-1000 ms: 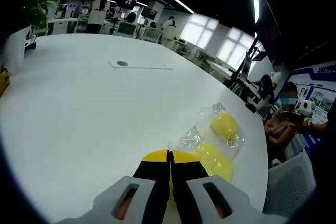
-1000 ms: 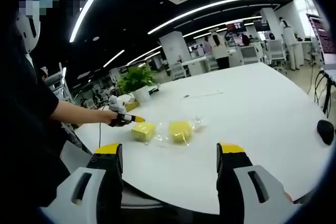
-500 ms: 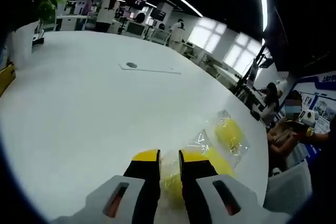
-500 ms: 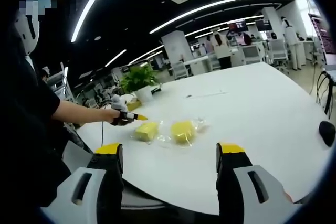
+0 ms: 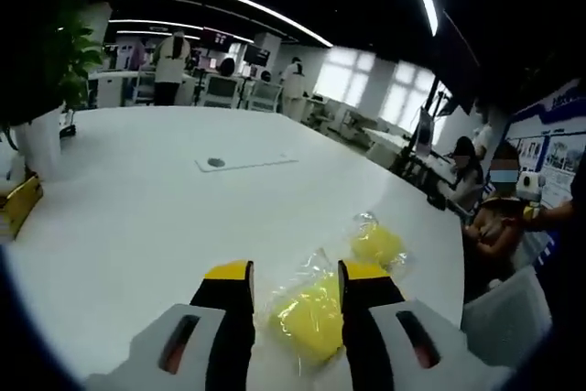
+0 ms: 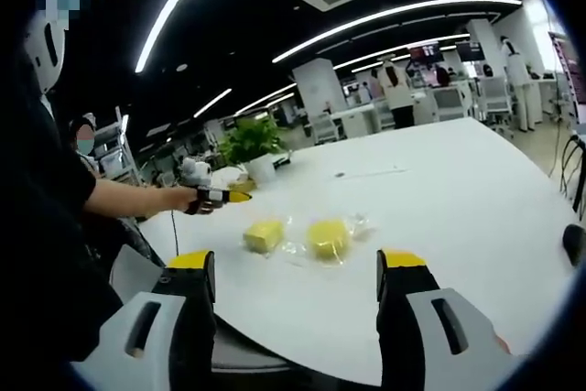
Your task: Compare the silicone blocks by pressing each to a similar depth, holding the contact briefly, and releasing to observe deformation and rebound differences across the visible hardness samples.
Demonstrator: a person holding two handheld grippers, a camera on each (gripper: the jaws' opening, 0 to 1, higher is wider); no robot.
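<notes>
Two yellow silicone blocks in clear plastic wrap lie on the white table (image 5: 137, 217). In the left gripper view the nearer block (image 5: 311, 318) shows between the jaws of my left gripper (image 5: 295, 272), which is open; the rounder block (image 5: 375, 244) lies beyond it to the right. The right gripper view has both blocks side by side, one (image 6: 263, 235) on the left and the other (image 6: 328, 237) on the right. There my left gripper (image 6: 236, 196), held by a hand, hovers left of them without touching. My right gripper (image 6: 296, 261) is wide open, well short of the blocks.
A flat white strip (image 5: 245, 162) with a dark round spot lies mid-table. A potted plant (image 6: 252, 144) stands at the table's edge. A yellow object (image 5: 18, 208) sits at the left. People (image 5: 494, 217) sit past the right rim. A black object (image 6: 575, 244) lies far right.
My left gripper went from shut to open and drew back and up from the nearer block. The right gripper stayed open; its view shifted slightly.
</notes>
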